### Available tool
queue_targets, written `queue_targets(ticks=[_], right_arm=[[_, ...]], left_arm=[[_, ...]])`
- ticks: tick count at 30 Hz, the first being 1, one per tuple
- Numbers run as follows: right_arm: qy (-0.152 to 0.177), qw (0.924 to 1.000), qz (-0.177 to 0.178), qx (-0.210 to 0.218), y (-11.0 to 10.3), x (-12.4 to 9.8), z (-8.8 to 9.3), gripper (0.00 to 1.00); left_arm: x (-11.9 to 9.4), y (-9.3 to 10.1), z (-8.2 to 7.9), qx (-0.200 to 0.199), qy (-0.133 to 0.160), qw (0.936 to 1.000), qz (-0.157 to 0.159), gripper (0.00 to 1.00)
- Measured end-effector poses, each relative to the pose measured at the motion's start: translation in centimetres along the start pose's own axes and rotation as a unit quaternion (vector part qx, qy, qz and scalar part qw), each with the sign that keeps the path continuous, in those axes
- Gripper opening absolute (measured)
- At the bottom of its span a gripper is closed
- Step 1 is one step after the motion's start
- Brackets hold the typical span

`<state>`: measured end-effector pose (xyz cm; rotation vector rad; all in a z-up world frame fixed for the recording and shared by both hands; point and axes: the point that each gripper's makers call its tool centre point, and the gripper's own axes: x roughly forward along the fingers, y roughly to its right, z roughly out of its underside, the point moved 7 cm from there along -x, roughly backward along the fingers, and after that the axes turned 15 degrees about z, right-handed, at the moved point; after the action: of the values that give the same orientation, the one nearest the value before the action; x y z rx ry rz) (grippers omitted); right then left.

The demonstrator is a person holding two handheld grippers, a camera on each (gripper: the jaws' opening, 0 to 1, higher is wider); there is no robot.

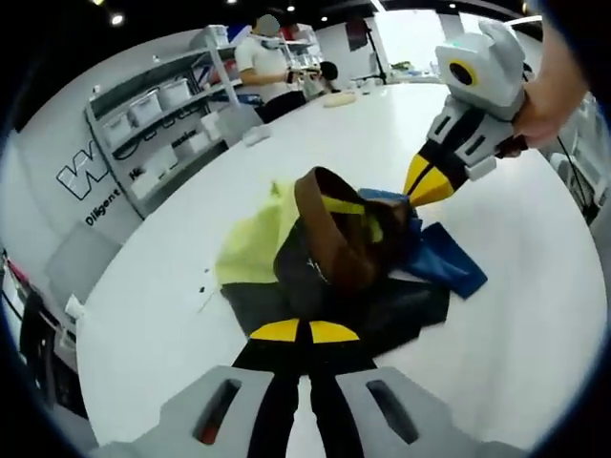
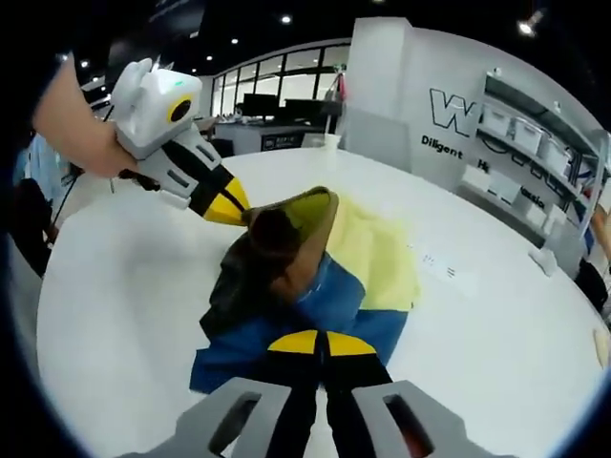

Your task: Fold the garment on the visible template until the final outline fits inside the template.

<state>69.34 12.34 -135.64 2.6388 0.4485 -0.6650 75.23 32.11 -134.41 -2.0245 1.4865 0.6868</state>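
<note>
Garment (image 1: 334, 258) bunched mid-tabletop (image 1: 191, 315), 12 o'clock of left gripper (image 1: 304, 331); its fingers clenched on the near hem. Right gripper (image 2: 320, 343) fingers pinch the blue edge. Risk: uneven lift drags cloth off the template, which I cannot make out.

- Left gripper view: the garment (image 1: 334, 258) lies mid-frame on the table (image 1: 496, 315), the left gripper (image 1: 304, 331) at its lower edge and the right gripper (image 1: 425, 191) at its upper right.
- Shelving (image 1: 162, 114) stands at upper left, behind the table.
- Right gripper view: paper slips (image 2: 449, 272) lie on the table right of the garment.
</note>
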Motion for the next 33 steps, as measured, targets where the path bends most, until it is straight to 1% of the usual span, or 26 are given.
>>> queue_targets(ticks=[2,5,7,11,12,13,14,15,17,18,19,20,22,24,26,27,30,33], right_arm=[[0.006,0.9999,0.011,-0.005,0.4,-0.4,-0.3,0.00],[0.013,0.9998,0.017,-0.004,0.9,-0.8,-0.7,0.00],[0.016,0.9998,0.014,-0.005,0.8,-0.8,-0.7,0.00],[0.014,0.9998,0.011,-0.012,0.7,-0.7,-0.7,0.00],[0.013,0.9998,0.009,-0.012,0.5,-0.7,-0.7,0.02],[0.013,0.9998,0.008,-0.015,0.4,-0.6,-0.7,0.07],[0.008,0.9998,0.001,-0.020,0.1,-0.4,-0.6,0.10],[0.008,0.9998,-0.004,-0.018,-0.1,-0.3,-0.6,0.12],[0.006,0.9995,-0.008,-0.029,-0.4,0.0,-0.6,0.14],[0.003,0.9996,-0.015,-0.026,-0.6,0.1,-0.6,0.16],[0.004,0.9995,-0.016,-0.027,-0.7,0.2,-0.6,0.17],[0.003,0.9990,-0.016,-0.041,-0.8,0.3,-0.5,0.15],[0.000,0.9988,-0.020,-0.045,-1.0,0.6,-0.3,0.14],[-0.008,0.9977,-0.018,-0.065,-0.9,0.8,0.1,0.10],[-0.010,0.9977,-0.018,-0.064,-0.9,1.0,0.2,0.09],[-0.010,0.9976,-0.017,-0.067,-0.8,1.0,0.2,0.05],[-0.009,0.9974,-0.014,-0.071,-0.5,1.1,0.2,0.00],[-0.007,0.9975,-0.011,-0.069,-0.1,0.9,0.0,0.00]], left_arm=[[-0.6,-0.1,-0.3,-0.003,0.006,1.0000,-0.005,0.00],[-1.5,0.1,-0.9,0.000,0.014,0.9999,-0.011,0.00],[-1.9,0.2,-1.2,-0.001,0.018,0.9998,-0.010,0.00],[-2.0,0.5,-1.3,0.005,0.017,0.9998,-0.009,0.00],[-2.1,0.5,-1.2,0.008,0.015,0.9998,-0.011,0.00],[-2.1,0.5,-1.2,0.007,0.016,0.9998,-0.011,0.00],[-2.2,0.5,-1.2,0.005,0.016,0.9998,-0.010,0.00],[-2.2,0.6,-1.2,0.007,0.015,0.9998,-0.010,0.00],[-2.3,0.6,-1.2,0.006,0.014,0.9998,-0.009,0.00],[-2.3,0.5,-1.1,0.006,0.013,0.9999,-0.009,0.00],[-2.3,0.5,-1.1,0.006,0.013,0.9999,-0.009,0.00],[-2.3,0.4,-1.1,0.005,0.013,0.9999,-0.008,0.00],[-2.4,0.3,-1.1,0.005,0.013,0.9999,-0.009,0.00],[-2.5,0.2,-1.0,0.005,0.012,0.9999,-0.009,0.00],[-2.5,0.1,-0.8,0.003,0.010,0.9999,-0.010,0.00],[-2.6,0.1,-0.8,0.002,0.010,0.9999,-0.010,0.00],[-2.6,-0.1,-0.6,0.001,0.009,0.9999,-0.011,0.00],[-2.6,-0.1,-0.5,0.001,0.007,0.9999,-0.012,0.00]])
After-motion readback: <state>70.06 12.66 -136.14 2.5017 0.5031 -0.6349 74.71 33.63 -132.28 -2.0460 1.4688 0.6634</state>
